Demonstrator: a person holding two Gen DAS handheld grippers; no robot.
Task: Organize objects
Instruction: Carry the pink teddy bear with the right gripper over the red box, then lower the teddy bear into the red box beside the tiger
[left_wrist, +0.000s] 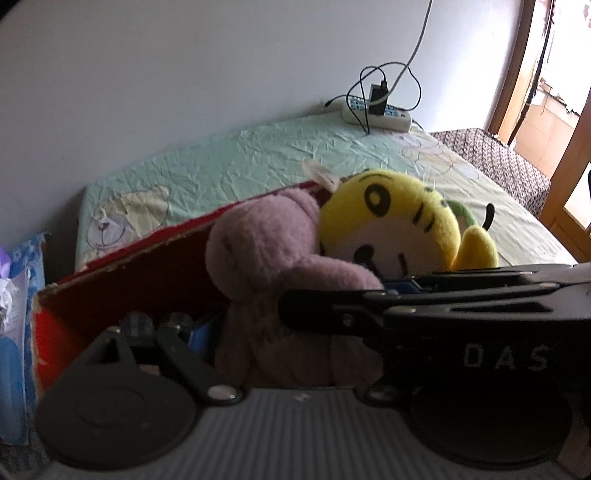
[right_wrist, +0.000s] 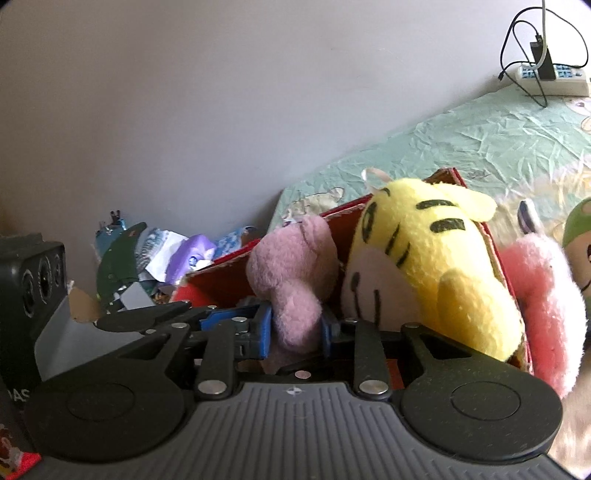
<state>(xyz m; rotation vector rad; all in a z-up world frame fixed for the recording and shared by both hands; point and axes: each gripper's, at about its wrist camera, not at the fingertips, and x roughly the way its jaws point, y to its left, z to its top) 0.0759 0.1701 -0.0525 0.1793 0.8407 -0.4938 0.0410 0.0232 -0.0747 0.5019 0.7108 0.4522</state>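
While the right gripper (right_wrist: 295, 332) is clamped on the purple plush (right_wrist: 291, 273) inside the red box (right_wrist: 229, 269) on the bed (right_wrist: 498, 147), the left gripper (left_wrist: 236, 325) is held open beside it.

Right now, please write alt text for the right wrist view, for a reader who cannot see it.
The right gripper pinches a limb of a purple plush toy between blue pads, over a red cardboard box. A yellow striped plush leans beside it, with a bed behind.
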